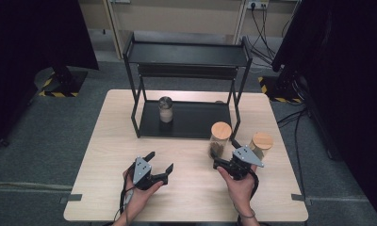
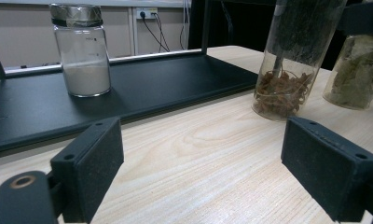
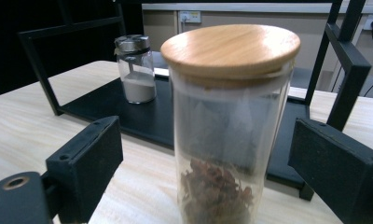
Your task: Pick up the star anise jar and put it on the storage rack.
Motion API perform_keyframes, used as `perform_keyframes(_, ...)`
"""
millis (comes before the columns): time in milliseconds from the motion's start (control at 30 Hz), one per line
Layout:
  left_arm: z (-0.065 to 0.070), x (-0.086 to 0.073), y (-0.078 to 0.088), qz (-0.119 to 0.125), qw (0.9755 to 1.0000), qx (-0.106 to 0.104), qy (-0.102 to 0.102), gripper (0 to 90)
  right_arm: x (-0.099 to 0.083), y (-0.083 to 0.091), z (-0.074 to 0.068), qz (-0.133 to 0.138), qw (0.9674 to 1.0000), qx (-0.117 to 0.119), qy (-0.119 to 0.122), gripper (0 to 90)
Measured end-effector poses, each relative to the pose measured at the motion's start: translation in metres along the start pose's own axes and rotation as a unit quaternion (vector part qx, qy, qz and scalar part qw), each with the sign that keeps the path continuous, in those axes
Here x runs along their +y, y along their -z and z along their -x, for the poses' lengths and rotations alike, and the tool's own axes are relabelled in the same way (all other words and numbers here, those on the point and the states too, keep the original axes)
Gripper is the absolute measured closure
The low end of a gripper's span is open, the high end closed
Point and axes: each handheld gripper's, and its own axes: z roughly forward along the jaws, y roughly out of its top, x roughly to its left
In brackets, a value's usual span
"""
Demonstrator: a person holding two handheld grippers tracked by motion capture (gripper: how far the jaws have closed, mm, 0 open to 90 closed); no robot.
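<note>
A tall glass jar (image 1: 221,131) with a wooden lid and brown dried pieces at its bottom stands on the table just in front of the black rack (image 1: 186,54). My right gripper (image 1: 224,153) is open around the tall jar (image 3: 229,116), and a gap shows between each pad and the glass. My left gripper (image 1: 160,161) stands open over bare table at the front left, with nothing between its pads (image 2: 93,168). A small metal-lidded jar (image 1: 166,109) of white powder sits on the rack's bottom shelf (image 2: 152,88).
A second wood-lidded jar (image 1: 262,141) holding dried leaves stands to the right of the tall one, close to my right gripper. The rack's upright posts (image 3: 348,70) rise just behind the tall jar. The wooden table (image 1: 191,197) runs to its edges on all sides.
</note>
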Motion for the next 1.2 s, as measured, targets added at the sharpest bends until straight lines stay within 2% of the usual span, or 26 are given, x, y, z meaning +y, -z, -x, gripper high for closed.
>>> perform_keyframes(333, 0.001, 0.000, 0.000, -0.001, 1.0000, 0.000, -0.003, 12.6, 0.010, -0.018, 0.004, -0.003, 0.9999, -0.011, 0.007, 13.9)
perform_keyframes(667, 0.000, 0.000, 0.000, 0.000, 1.0000, -0.001, -0.002, 12.6, 0.009, -0.031, 0.010, -0.012, 0.9998, -0.013, 0.003, 24.4)
perform_keyframes(1200, 0.000, 0.000, 0.000, -0.001, 1.0000, -0.001, 0.000, 12.6, 0.011, -0.029, 0.003, -0.001, 0.9999, -0.008, 0.015, 25.6)
